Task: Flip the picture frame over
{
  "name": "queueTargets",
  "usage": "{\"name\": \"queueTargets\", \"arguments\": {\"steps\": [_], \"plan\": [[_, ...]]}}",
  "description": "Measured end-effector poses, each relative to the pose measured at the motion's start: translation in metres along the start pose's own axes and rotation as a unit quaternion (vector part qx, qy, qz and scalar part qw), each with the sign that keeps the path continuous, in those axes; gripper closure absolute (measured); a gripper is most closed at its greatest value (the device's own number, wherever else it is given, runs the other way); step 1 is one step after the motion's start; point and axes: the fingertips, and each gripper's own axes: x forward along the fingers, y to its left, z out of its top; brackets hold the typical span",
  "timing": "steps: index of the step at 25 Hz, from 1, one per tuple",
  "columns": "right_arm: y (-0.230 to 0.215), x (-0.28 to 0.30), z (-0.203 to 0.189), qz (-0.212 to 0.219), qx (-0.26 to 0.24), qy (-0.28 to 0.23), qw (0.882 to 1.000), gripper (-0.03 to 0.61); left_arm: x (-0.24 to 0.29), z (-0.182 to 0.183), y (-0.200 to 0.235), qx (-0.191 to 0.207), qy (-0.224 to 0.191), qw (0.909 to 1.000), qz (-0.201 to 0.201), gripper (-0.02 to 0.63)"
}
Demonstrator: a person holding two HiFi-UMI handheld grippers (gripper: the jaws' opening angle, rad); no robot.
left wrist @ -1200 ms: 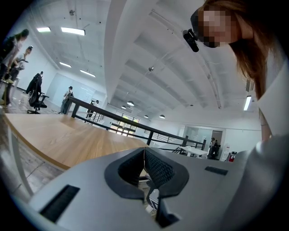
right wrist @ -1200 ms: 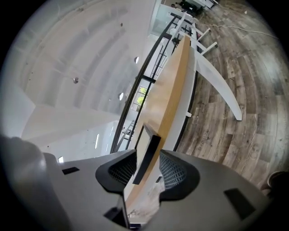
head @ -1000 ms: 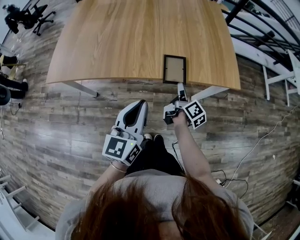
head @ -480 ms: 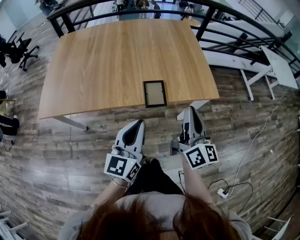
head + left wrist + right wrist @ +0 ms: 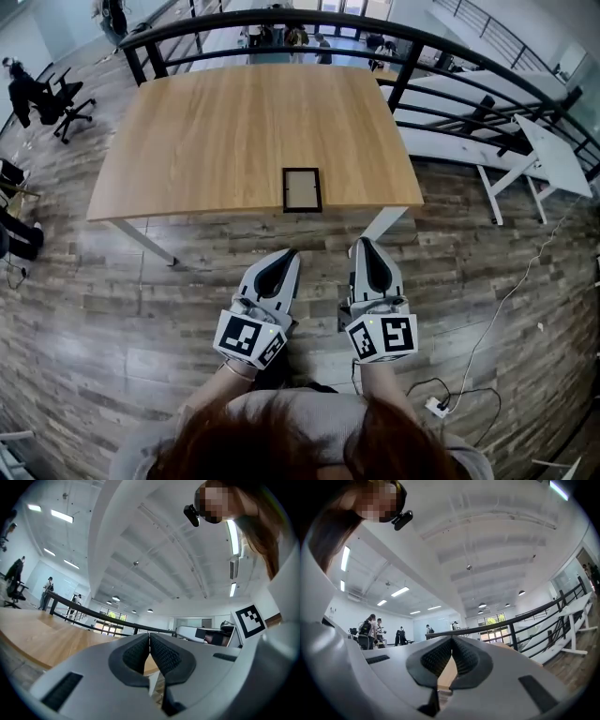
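Now, picture frame [image 5: 302, 189] flat on table [image 5: 216, 122]; left gripper [image 5: 290, 252], right gripper [image 5: 363, 242] closed.

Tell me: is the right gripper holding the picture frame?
No, the picture frame lies on the table, clear of the right gripper.

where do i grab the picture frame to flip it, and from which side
Grip the picture frame by its near short rail, coming in low from the person's side. It lies flat, but that rail sits right by the front edge of the table. The right claw, shut and empty, must open first.
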Motion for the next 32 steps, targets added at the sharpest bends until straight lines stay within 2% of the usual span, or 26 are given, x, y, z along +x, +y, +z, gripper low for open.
{"name": "queueTargets", "arguments": {"steps": [5,12,15,21,26,28,32], "plan": [[0.011,-0.078,0.01,0.031,-0.009,0.025,0.999,0.562,-0.046,-0.003,-0.078,-0.007,-0.024,0.9994,0.023,0.604],[0.021,-0.172,0.012,0.061,-0.009,0.052,0.997,0.563,-0.111,-0.017,-0.156,-0.004,-0.027,0.9974,0.066,0.606],[0.029,-0.193,0.022,0.074,-0.011,0.047,0.996,0.563,-0.124,-0.009,-0.175,0.005,-0.035,0.9966,0.075,0.606],[0.035,-0.22,0.042,0.085,-0.011,0.036,0.996,0.563,-0.133,-0.006,-0.207,0.003,-0.039,0.9973,0.063,0.604],[0.042,-0.235,0.03,0.092,-0.017,0.044,0.995,0.563,-0.138,-0.014,-0.221,0.011,-0.034,0.9978,0.055,0.604],[0.045,-0.238,0.027,0.1,-0.004,0.05,0.994,0.563,-0.141,-0.015,-0.224,0.009,-0.035,0.9978,0.056,0.604],[0.045,-0.241,0.034,0.101,-0.009,0.05,0.994,0.563,-0.141,-0.009,-0.229,0.011,-0.034,0.9977,0.058,0.604]]}}
